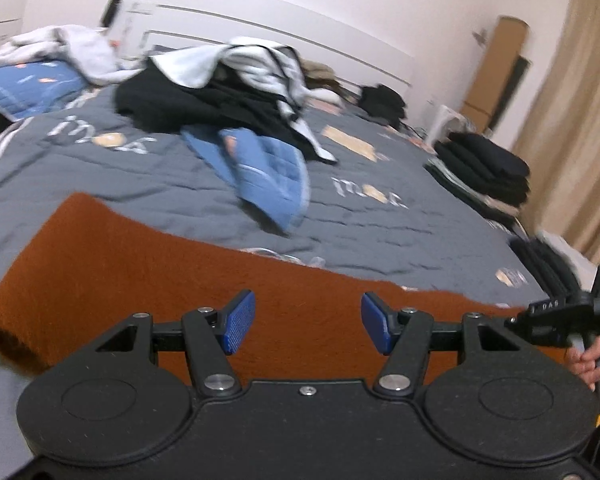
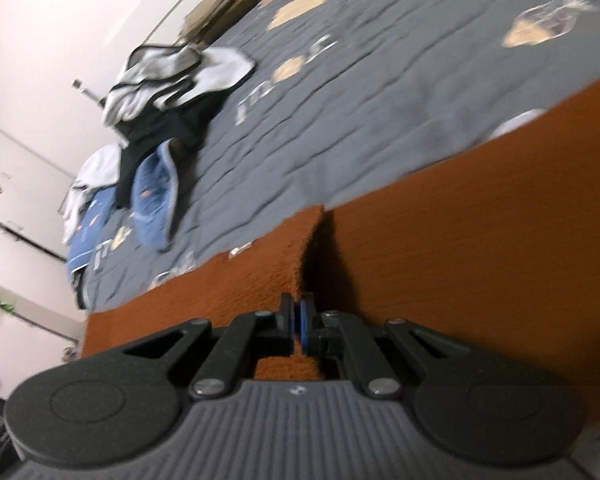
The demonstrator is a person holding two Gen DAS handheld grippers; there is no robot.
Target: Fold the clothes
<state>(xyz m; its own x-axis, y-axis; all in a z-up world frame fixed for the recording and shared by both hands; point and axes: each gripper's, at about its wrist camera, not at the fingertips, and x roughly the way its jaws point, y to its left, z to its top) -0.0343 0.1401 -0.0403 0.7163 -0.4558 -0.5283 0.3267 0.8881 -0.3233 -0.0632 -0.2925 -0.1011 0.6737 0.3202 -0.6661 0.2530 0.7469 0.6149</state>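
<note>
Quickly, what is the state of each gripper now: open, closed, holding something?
Left gripper: open, holding nothing; it hangs over the rust-orange garment.
Right gripper: closed, pinching a fold of the same garment.

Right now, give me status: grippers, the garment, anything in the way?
Left gripper open above rust-orange garment. Right gripper shut on its edge, fold lifted. Blue quilted piece and clothes pile lie farther up the bed, apart.

A sweater lies on the bed, clothes pile behind.
</note>
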